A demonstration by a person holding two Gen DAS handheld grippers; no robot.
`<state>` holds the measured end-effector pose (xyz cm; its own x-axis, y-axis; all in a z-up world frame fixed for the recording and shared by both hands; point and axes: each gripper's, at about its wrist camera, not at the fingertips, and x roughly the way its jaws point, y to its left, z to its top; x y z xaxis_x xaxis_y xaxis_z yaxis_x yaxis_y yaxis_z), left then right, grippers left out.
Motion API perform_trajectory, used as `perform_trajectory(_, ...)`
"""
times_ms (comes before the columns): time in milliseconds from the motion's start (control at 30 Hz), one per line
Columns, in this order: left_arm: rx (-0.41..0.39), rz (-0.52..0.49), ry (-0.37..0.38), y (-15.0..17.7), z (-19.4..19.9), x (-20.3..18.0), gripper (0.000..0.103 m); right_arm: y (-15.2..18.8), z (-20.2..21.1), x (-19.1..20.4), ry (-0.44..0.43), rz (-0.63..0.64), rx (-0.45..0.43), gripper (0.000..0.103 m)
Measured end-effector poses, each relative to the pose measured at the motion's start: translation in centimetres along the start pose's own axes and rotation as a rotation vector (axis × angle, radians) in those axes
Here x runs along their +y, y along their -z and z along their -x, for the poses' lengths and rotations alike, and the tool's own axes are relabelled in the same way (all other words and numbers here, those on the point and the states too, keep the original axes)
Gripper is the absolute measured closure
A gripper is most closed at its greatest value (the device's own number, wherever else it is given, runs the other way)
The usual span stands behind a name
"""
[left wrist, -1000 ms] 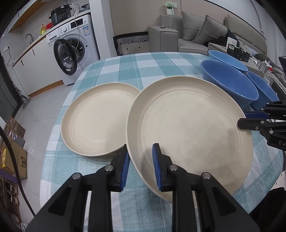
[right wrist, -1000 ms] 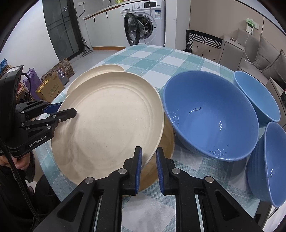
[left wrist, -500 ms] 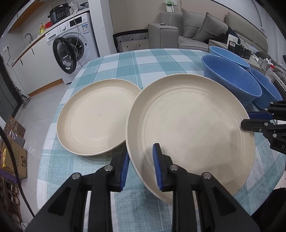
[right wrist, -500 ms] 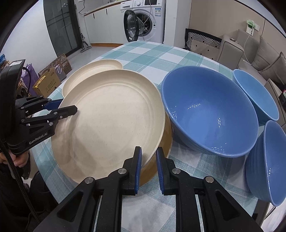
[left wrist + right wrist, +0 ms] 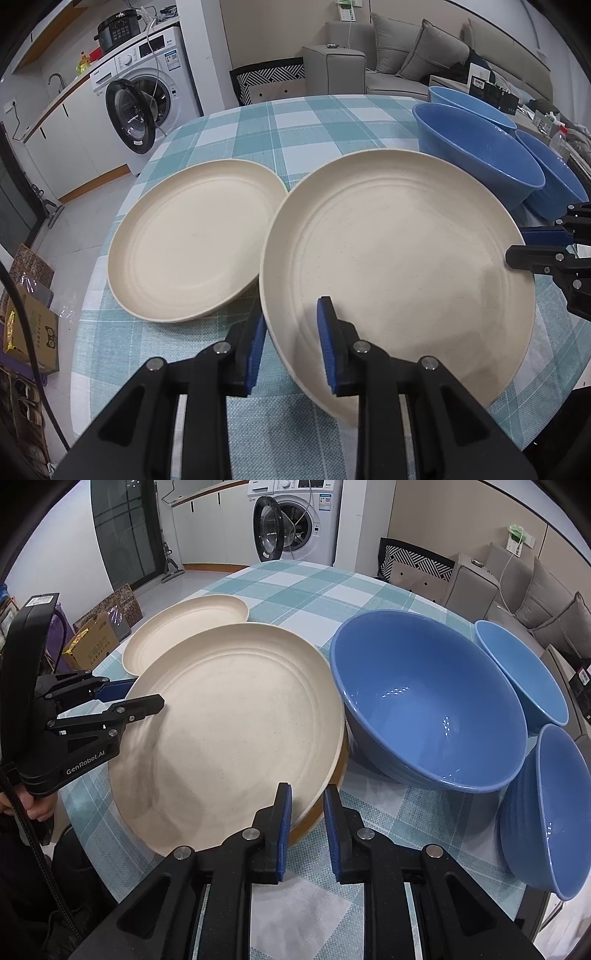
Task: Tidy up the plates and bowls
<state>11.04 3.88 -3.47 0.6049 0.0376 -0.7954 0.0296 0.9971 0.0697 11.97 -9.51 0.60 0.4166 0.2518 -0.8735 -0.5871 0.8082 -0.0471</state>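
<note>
The left gripper [image 5: 291, 314] has its fingers pinching the near rim of a cream plate [image 5: 399, 258], one blue pad above the rim and one below. The right gripper [image 5: 308, 794] pinches the same plate at the opposite side, its fingers almost pressed together on the thin edge.

Just under that rim, beside the right fingers, a darker tan edge [image 5: 317, 819] shows; whether it is another plate cannot be told.

Beyond the left fingers and to their left, a second cream plate [image 5: 192, 243] lies flat on the surface [image 5: 295, 125]. The held plate's rim overlaps its near edge.

To the right of the right fingers stands a large blue bowl [image 5: 424, 701], its wall just beside the held plate. Two smaller blue bowls [image 5: 524, 672] [image 5: 554, 805] crowd behind and beside it. Bare checked cloth lies ahead of both plates, out to the rounded far edge of the surface. The near edge runs just below the fingers.

The held plate is round, shallow and pale cream, with faint rings and fine speckles.

Compared with a second ago, both grips and the plate's place between the fingers look the same. The bowls sit slightly further out in the left view.
</note>
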Motion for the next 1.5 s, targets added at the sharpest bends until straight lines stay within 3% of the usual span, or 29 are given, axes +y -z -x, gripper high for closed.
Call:
perform_trajectory(967,0.017,-0.034,-0.018,0.2,-1.0,-0.7,0.077,0.7,-1.1,0.3,0.051,0.026,0.018,0.083)
perform_trajectory(1433,0.01,-0.032,0.01,0.2,-0.7,-0.4,0.071,0.2,-0.3,0.6,0.025,0.043,-0.008,0.083)
perform_trajectory(1500,0.001,-0.027,0.022,0.1,-0.3,-0.2,0.066,0.1,-0.2,0.7,0.023,0.045,-0.011,0.083)
